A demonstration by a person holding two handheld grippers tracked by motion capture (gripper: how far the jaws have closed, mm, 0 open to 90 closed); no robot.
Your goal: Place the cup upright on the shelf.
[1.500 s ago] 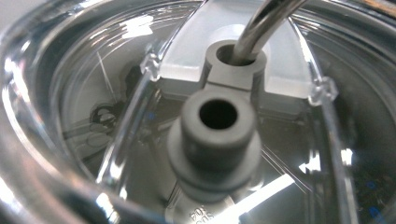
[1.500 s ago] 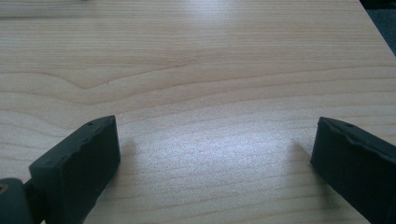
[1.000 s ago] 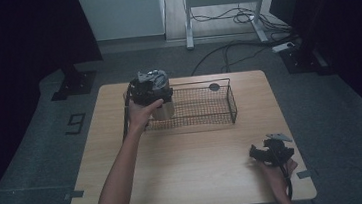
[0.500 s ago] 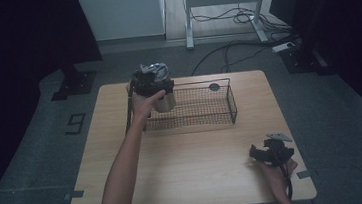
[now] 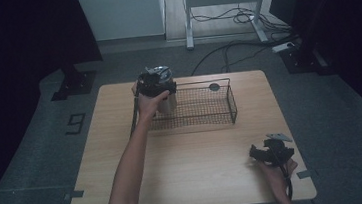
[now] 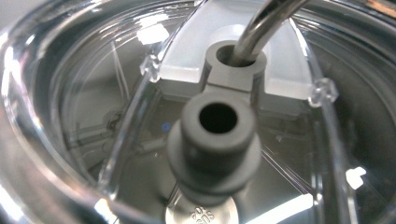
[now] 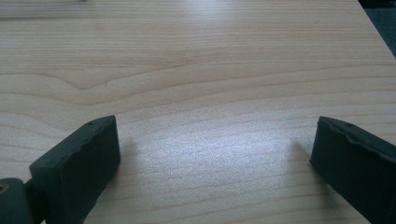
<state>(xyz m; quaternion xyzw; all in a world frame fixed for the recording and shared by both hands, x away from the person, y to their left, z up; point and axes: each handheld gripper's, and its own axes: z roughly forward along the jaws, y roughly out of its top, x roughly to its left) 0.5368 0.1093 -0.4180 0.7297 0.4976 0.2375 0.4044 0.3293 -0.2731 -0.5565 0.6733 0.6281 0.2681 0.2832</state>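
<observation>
- Our left tongs (image 5: 154, 81) sat over the clear jar (image 5: 165, 102); couldn't tell if they were spread or pinching.
- The jar stood in the wire basket's (image 5: 220, 109) left end.
- Right tongs (image 7: 212, 154) were spread wide, low over the bare worktop (image 5: 195, 166).

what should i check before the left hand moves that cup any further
1. Left gripper on the cup: cannot tell; its jaws are out of sight.
2. Cup upright: ok, at the left end of the wire basket.
3. Clear lid seated: ok, metal straw through its hole.
4. Right gripper out of the way: ok, open, at the table's near right corner.
5. Rest of the basket free: ok apart from a dark round thing at its far rim.
</observation>
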